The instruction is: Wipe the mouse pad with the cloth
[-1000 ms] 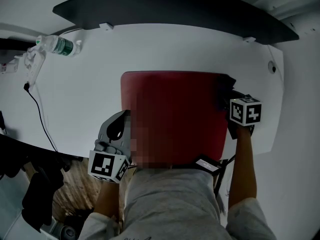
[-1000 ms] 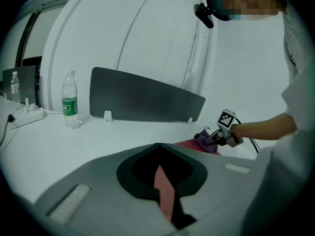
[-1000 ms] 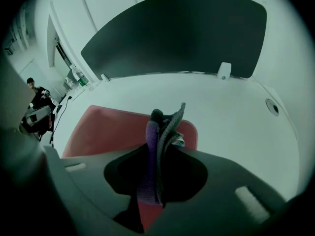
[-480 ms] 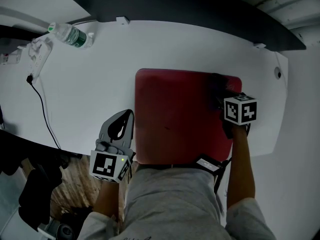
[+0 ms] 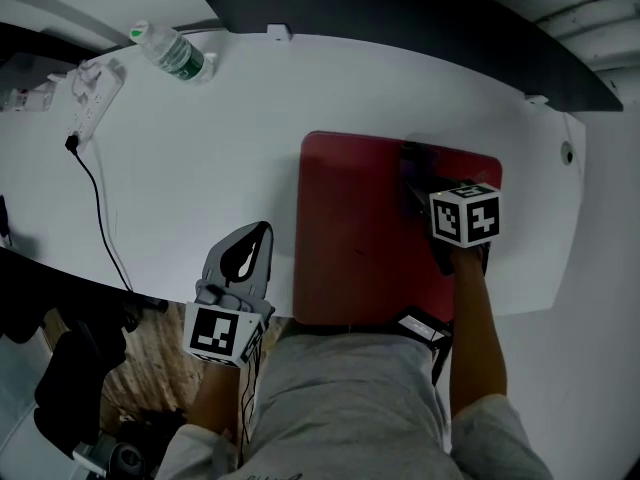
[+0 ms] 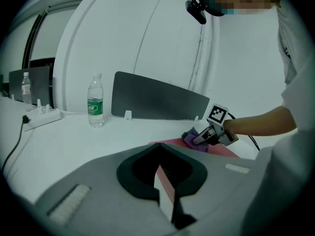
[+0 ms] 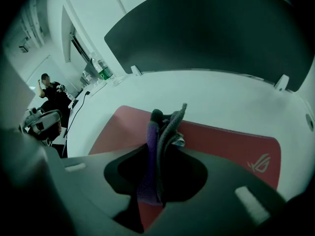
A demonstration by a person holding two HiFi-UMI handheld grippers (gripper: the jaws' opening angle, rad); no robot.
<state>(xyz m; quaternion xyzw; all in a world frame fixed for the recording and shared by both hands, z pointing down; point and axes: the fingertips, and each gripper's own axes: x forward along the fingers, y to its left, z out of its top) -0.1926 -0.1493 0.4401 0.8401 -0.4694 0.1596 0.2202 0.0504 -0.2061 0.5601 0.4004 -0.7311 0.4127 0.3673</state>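
Your right hand-held gripper (image 7: 158,154) is clamped on the cloth (image 7: 167,127), a bunched purple-grey wad that stands up between its jaws. In the head view the cloth (image 5: 410,163) sits on the far right part of the red mouse pad (image 5: 360,228), and that hand-held gripper (image 5: 420,190) lies over the pad just behind it. The pad lies flat on the white table (image 5: 200,168), its near edge at the table's near edge.

Your left hand-held gripper (image 5: 260,230) is just off the pad's near left corner. Its jaws are drawn together with nothing between them. Whether it touches the table I cannot tell.

Beyond the pad's far edge a dark curved partition panel (image 5: 400,13) stands along the back of the table, held by small white clips. Far to the pad's left, near that panel, a clear water bottle (image 5: 172,53) lies on its side in the head view. A white power strip (image 5: 95,93) is beside it, and a black cable (image 5: 100,218) trails from the strip toward the table's near edge. All three are well apart from the pad. A round hole (image 5: 567,153) in the table lies off the pad's far right corner.

The pad carries a pale angular logo (image 7: 260,162) near one corner, with no letters you could read. The bottle's (image 6: 95,102) label is green and its print is too small to make out.
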